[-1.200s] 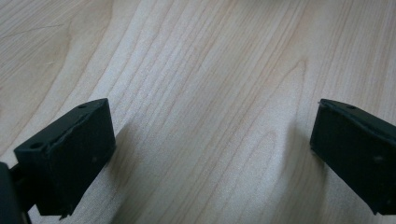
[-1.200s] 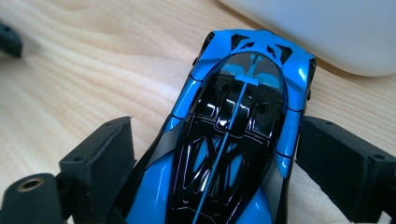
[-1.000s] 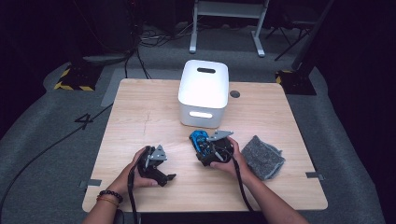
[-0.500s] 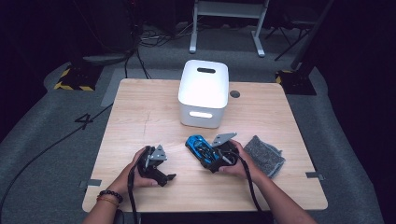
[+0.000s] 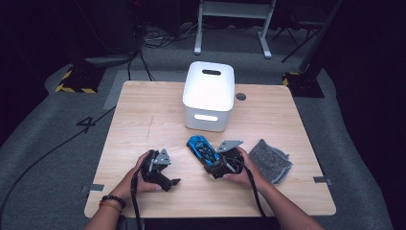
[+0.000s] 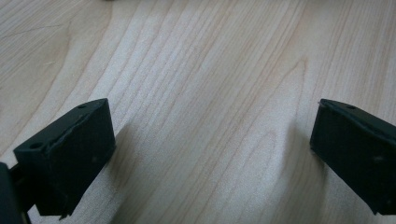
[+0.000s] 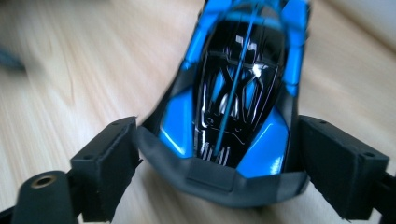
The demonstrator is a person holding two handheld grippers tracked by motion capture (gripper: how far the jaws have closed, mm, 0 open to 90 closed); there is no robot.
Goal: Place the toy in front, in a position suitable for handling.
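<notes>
A blue and black toy car (image 5: pixel 200 147) lies on the wooden table (image 5: pixel 143 110) in front of the white box, nose pointing away to the left. My right gripper (image 5: pixel 211 161) is shut on its rear end; in the right gripper view both black jaws press the flanks of the car (image 7: pixel 238 102), with the right gripper (image 7: pixel 219 137) low over the wood. My left gripper (image 5: pixel 168 182) rests on the table near the front edge, held by a hand. In the left gripper view the left gripper (image 6: pixel 210 135) stands wide open over bare wood (image 6: pixel 201 70).
A white lidded box (image 5: pixel 209 96) with a handle slot stands at the table's middle back. A grey cloth (image 5: pixel 269 160) lies right of my right hand. A small dark round spot (image 5: pixel 241 96) sits beside the box. Cables and stand legs are on the floor behind.
My right hand has drawn slightly right and toward the front edge with the car, turning it so its nose points more to the far left. The left gripper has stayed put.
</notes>
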